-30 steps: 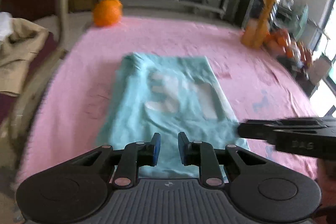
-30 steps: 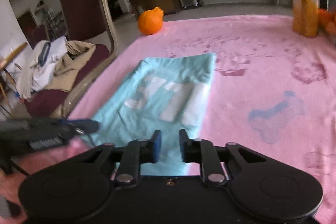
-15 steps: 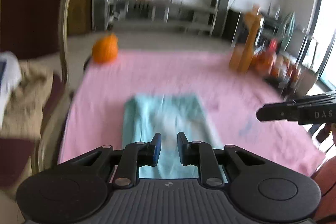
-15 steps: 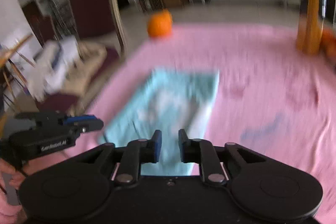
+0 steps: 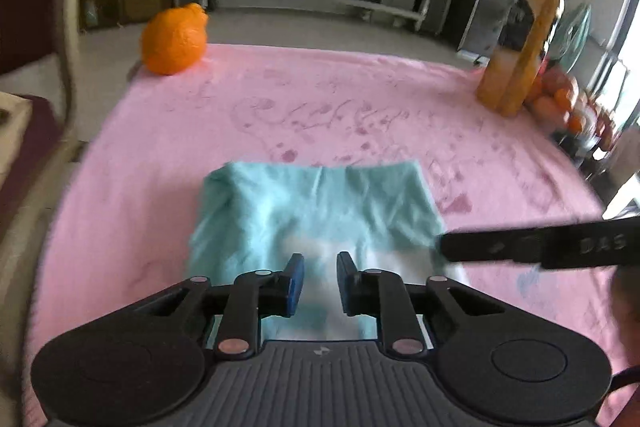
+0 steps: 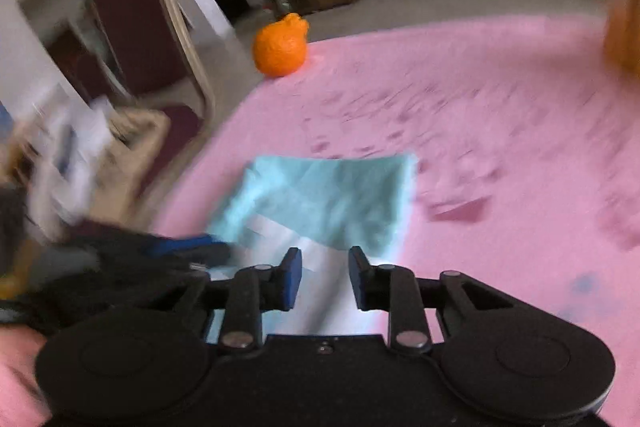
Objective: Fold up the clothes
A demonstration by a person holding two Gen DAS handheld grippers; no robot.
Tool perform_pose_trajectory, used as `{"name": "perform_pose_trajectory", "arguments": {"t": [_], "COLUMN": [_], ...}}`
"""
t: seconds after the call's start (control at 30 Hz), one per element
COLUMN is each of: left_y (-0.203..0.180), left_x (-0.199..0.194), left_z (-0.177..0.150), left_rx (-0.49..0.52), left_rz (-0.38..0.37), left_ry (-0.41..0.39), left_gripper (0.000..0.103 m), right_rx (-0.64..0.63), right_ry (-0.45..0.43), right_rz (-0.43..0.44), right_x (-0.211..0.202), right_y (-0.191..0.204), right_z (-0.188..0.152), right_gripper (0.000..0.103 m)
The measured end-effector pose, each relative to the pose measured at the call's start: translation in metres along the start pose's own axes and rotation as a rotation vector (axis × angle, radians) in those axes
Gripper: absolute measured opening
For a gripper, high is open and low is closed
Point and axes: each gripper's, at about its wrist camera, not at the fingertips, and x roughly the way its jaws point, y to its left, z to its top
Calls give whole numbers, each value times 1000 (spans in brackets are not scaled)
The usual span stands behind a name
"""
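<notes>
A light teal shirt (image 5: 320,203) with a white print lies folded on the pink cloth (image 5: 360,107). It also shows in the right wrist view (image 6: 332,199). My left gripper (image 5: 319,277) hovers over the shirt's near part, jaws slightly apart and empty. My right gripper (image 6: 324,277) is over the shirt's near right part, jaws slightly apart and empty. The right gripper's fingers (image 5: 520,245) reach in from the right at the shirt's right edge. The left gripper (image 6: 192,247) shows blurred at the shirt's left edge.
An orange fruit (image 5: 174,39) sits at the cloth's far left corner. An orange juice bottle (image 5: 524,47) and a pile of fruit (image 5: 560,99) stand at the far right. A chair (image 6: 132,27) with piled clothes (image 6: 80,155) stands to the left.
Both grippers came back down toward the shirt after lifting away. The shirt now looks shorter, with its near part folded over. Both jaws have opened slightly wider.
</notes>
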Motion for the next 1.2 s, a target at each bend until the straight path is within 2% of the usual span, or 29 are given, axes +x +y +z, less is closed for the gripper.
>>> {"name": "perform_pose_trajectory", "arguments": {"t": [0.1, 0.2, 0.23, 0.27, 0.3, 0.37, 0.53, 0.63, 0.7, 0.77, 0.83, 0.97, 1.03, 1.2], "left_y": [8, 24, 31, 37, 42, 49, 53, 54, 55, 56, 61, 64, 58, 36], "left_x": [23, 50, 55, 56, 57, 57, 51, 45, 38, 23, 2, -47, -69, -107], "left_z": [10, 18, 20, 22, 24, 25, 27, 28, 30, 29, 27, 8, -12, -60], "left_rx": [2, -43, -68, -98, -128, -183, -217, -256, -265, -275, -292, -335, -321, -214], "left_rz": [-6, 33, 45, 65, 85, 124, 207, 237, 306, 397, 431, 397, 363, 319], "left_ry": [6, -2, -18, -33, -48, -77, -113, -120, -138, -164, -188, -210, -203, -173], "left_gripper": [17, 18, 15, 14, 12, 13, 12, 12, 14, 14, 14, 18, 27, 29], "right_rx": [203, 333, 366, 401, 446, 524, 634, 543, 525, 519, 500, 411, 384, 330], "right_ry": [32, 67, 68, 65, 42, -34, -277, -329, -335, -334, -327, -316, -310, -270], "right_rz": [199, 238, 237, 237, 241, 250, 212, 74, -13, -83, -140, -182, -190, -153], "right_x": [33, 68, 77, 85, 88, 88, 72, 64, 53, 34, 11, -46, -78, -126], "right_y": [-26, -46, -53, -60, -69, -86, -115, -105, -100, -96, -90, -63, -48, -18], "right_z": [4, 6, 6, 6, 7, 6, -7, -8, -9, -11, -12, -19, -27, -42], "right_gripper": [21, 20, 7, 4, 0, 0, 0, 0, 0, 6, 8, 13, 17, 22]}}
